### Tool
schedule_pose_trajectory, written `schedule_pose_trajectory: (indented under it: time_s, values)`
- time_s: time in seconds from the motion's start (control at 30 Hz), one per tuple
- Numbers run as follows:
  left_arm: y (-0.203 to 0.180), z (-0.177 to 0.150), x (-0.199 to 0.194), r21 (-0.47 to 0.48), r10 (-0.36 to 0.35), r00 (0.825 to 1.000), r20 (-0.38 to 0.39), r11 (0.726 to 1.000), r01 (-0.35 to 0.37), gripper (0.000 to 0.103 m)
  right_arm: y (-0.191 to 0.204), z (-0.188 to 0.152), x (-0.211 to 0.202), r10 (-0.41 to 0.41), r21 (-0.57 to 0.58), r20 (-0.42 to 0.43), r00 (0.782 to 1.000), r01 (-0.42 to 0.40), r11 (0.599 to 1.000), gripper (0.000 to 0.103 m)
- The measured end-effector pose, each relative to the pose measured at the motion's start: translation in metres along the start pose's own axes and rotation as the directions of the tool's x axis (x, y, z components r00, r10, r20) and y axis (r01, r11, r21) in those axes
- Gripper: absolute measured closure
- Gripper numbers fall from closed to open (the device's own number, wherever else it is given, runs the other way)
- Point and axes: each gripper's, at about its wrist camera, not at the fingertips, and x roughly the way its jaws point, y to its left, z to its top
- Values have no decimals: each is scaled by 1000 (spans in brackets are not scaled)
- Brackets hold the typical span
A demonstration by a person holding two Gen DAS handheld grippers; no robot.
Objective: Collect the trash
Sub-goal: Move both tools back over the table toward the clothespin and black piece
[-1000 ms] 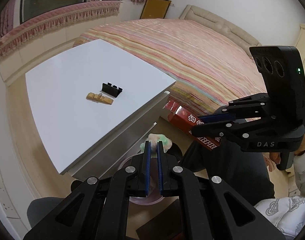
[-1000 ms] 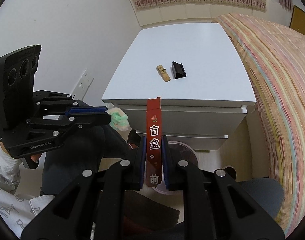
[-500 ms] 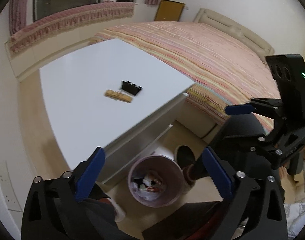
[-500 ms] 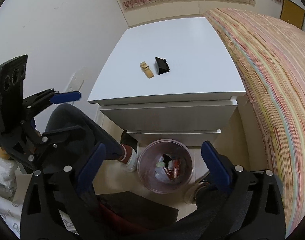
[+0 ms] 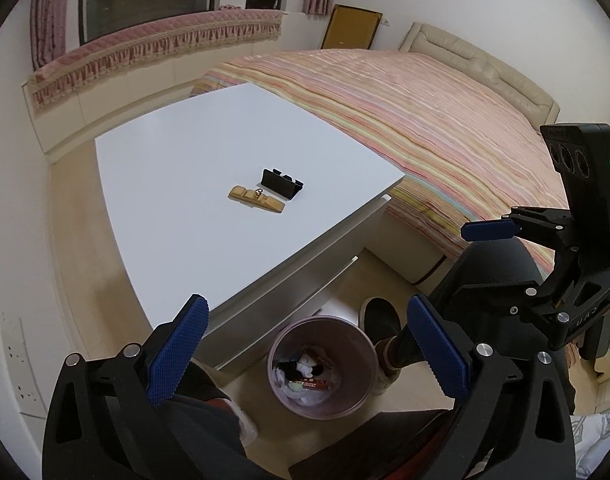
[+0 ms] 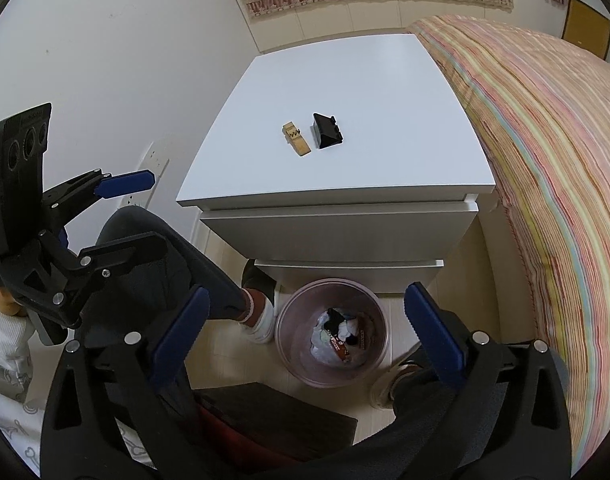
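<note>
A pink round trash bin stands on the floor in front of the white nightstand; it also shows in the right wrist view. Inside lie crumpled wrappers and a red box. My left gripper is open and empty above the bin. My right gripper is open and empty above the bin too. Each gripper shows in the other's view, the right one and the left one.
A wooden clip and a small black stand lie on the nightstand top. A bed with a striped cover is to the right. The person's legs and shoes flank the bin. A wall socket is on the left.
Both grippers opened: the left let go of the pale green wad and the right let go of the red box, which now lie in the bin. Both grippers rose slightly.
</note>
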Motion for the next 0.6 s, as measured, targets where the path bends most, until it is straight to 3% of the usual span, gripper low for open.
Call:
schedule_pose_trajectory:
  time_s: [0.6]
  values:
    - [17,18,-1,25,7,1000,8,1000,-7,8,-3,42,3,-31,-43,30,999,32,999,7]
